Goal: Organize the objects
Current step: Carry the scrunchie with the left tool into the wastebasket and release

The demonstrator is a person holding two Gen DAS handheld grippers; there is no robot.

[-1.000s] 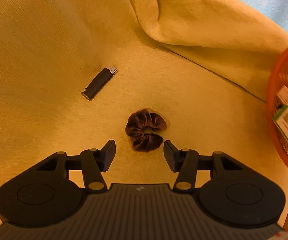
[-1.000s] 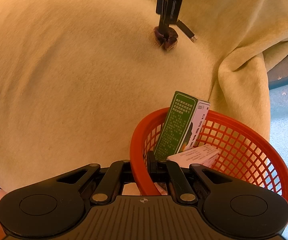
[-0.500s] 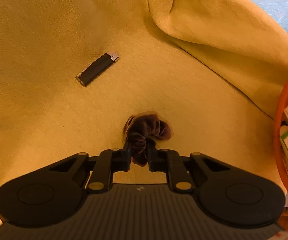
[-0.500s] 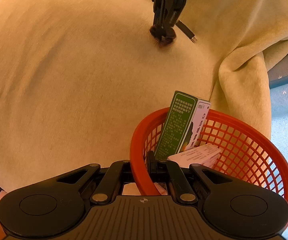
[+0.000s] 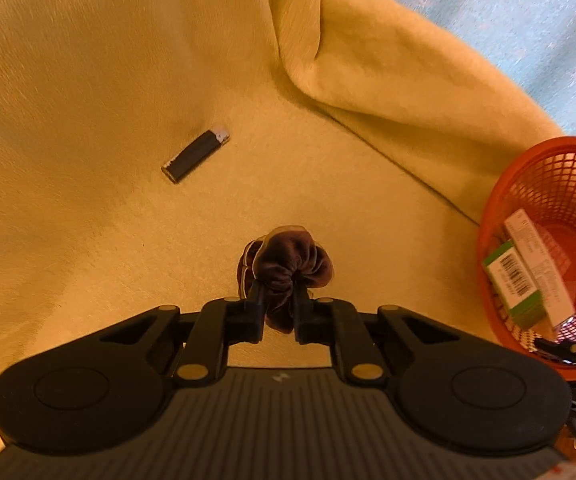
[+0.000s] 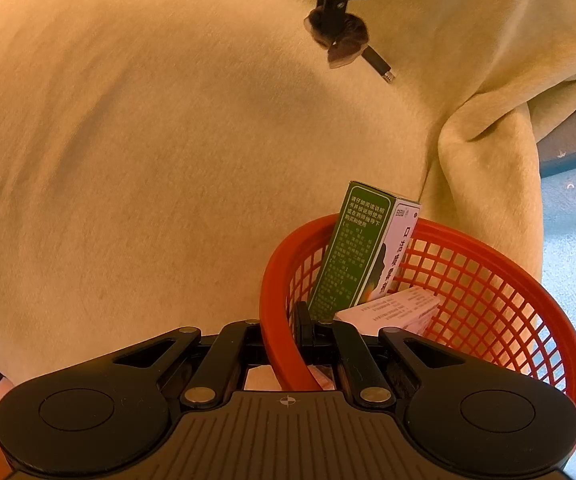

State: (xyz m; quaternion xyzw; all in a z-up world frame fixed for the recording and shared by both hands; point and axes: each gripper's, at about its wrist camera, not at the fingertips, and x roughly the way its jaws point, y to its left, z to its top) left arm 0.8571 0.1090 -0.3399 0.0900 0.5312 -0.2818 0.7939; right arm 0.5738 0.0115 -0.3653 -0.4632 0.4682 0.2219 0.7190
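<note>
Between the fingers of the left hand-held gripper (image 5: 279, 312) sits the scrunchie (image 5: 288, 264), pinched at its near edge, with most of the brown velvet bulging forward past the fingertips. From the right wrist view it looks lifted just clear of the yellow blanket (image 5: 88, 80), though how far is hard to tell. The basket (image 5: 500, 200) lies to the right of that gripper, so the carry should run sideways to the right, roughly across the fingers' line and not along it. The right hand-held gripper (image 6: 286, 344) is closed on the basket's near rim, 1 finger outside and 1 inside, steadying it; 2 boxes (image 6: 352, 256) already lean inside. The left hand is clearly the one to make the drop. A lighter (image 5: 195, 156) rests on the blanket ahead and to the left, its long axis running diagonally, metal end pointing up and right. It lies well apart from the basket and is probably next.
</note>
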